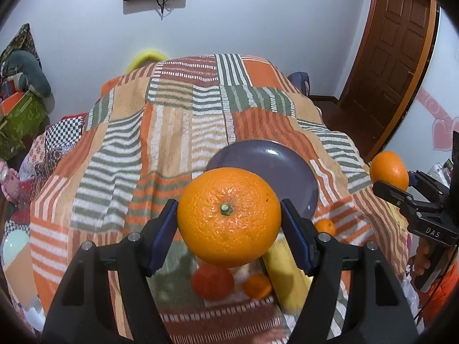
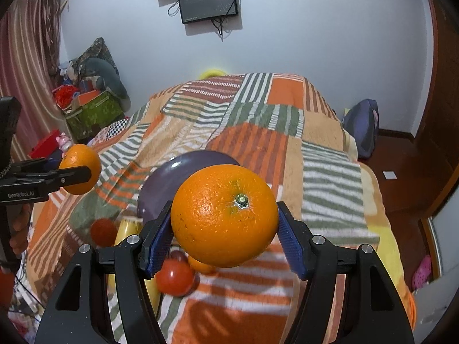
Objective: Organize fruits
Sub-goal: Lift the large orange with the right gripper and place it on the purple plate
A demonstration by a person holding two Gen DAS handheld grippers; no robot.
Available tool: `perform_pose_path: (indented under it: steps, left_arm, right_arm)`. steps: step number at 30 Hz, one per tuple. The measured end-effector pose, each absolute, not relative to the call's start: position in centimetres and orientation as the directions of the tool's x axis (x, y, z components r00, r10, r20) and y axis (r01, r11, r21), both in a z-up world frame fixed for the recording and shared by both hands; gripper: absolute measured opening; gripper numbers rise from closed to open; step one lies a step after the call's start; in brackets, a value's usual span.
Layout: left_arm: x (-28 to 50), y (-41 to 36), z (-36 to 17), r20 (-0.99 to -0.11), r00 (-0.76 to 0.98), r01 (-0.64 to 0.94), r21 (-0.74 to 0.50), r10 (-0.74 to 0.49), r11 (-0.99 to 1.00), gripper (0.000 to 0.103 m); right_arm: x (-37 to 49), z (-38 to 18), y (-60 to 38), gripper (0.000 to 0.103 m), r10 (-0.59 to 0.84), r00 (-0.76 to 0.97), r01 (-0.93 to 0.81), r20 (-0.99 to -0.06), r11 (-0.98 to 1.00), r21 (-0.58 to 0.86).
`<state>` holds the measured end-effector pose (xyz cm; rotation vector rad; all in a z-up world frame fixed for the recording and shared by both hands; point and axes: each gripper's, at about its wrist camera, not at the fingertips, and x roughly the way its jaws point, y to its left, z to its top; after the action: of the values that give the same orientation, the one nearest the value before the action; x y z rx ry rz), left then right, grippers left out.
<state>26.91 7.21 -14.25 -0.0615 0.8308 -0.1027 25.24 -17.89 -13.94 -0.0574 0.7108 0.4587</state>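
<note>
Oranges are what both tools carry right now, one each. The left tool (image 1: 229, 218) is squeezed onto a big orange (image 1: 229, 216), with one blue pad pressed on each side and the little green stem facing the camera. The right tool (image 2: 224, 220) grips its own big orange (image 2: 224, 215) the same way, stem end showing, blue pads tight on both sides. Both fruits are up in the air above a bed covered by a striped blanket (image 1: 160, 132) in orange, green and white. A purple plate (image 1: 272, 169) sits on the blanket just behind the left tool's orange, and part of it is hidden by that fruit. In the right wrist view the same plate (image 2: 172, 177) lies behind and a bit to the left of the held orange. Under the tools, more fruit lies on the blanket: a yellow banana (image 1: 287, 275), a red tomato (image 1: 212, 283), and a small orange fruit (image 1: 257, 286) between them. Another small orange one (image 1: 325, 226) rests near the plate's edge. From the right wrist view the tomato (image 2: 176, 278) looks shiny and sits just under the left blue pad. Each camera also sees the other tool off to the side, holding its orange up.
</note>
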Motion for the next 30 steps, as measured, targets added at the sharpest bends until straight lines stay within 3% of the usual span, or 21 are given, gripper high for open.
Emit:
perform_pose_path:
  steps: [21, 30]
  left_arm:
    - [36.2, 7.9, -17.8, -0.787, 0.606, 0.052, -0.106, -0.116, 0.993, 0.070]
    - [39.4, 7.9, -20.7, -0.827, 0.550, 0.054, -0.100, -0.113, 0.994, 0.070]
  right_arm:
    - [31.7, -15.1, -13.3, 0.064, 0.386, 0.657, -0.484, -0.648, 0.874, 0.029]
    - [34.4, -17.7, -10.9, 0.064, 0.350, 0.621, -0.508, -0.702, 0.861, -0.020]
